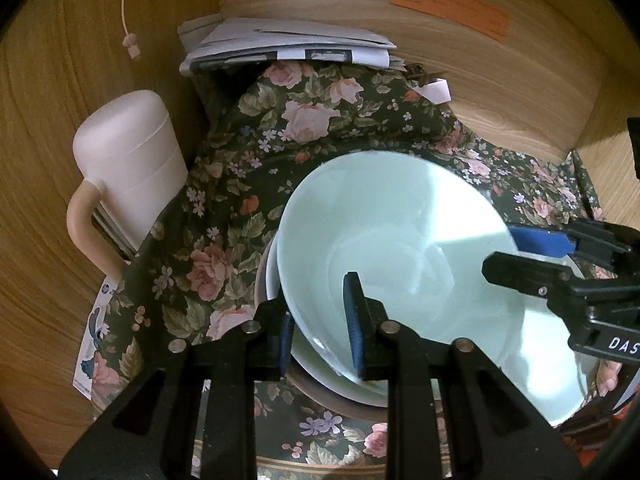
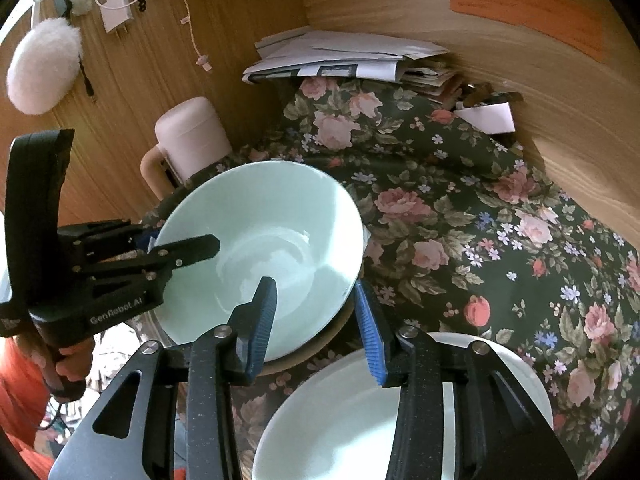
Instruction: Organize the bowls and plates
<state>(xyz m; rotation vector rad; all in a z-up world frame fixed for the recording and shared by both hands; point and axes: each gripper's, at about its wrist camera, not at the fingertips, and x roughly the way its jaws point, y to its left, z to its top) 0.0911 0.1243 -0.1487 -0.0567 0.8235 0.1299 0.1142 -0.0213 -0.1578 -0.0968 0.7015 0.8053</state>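
Left wrist view: left gripper (image 1: 320, 334) angled down, clamped on bowl (image 1: 396, 248) rim at 6 o'clock. Right gripper (image 2: 316, 324) angled down; jaws apart, straddling the rim at 4 o'clock, on cloth (image 2: 460, 208).

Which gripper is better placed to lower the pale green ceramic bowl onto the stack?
Left. The left gripper is shut on the rim of the pale green ceramic bowl; the right gripper only straddles the opposite rim, pads apparently not pressing.

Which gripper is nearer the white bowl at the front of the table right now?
Right. The right gripper straddles the green bowl's rim directly above the white bowl. The left gripper grips that green bowl's far side, farther away.
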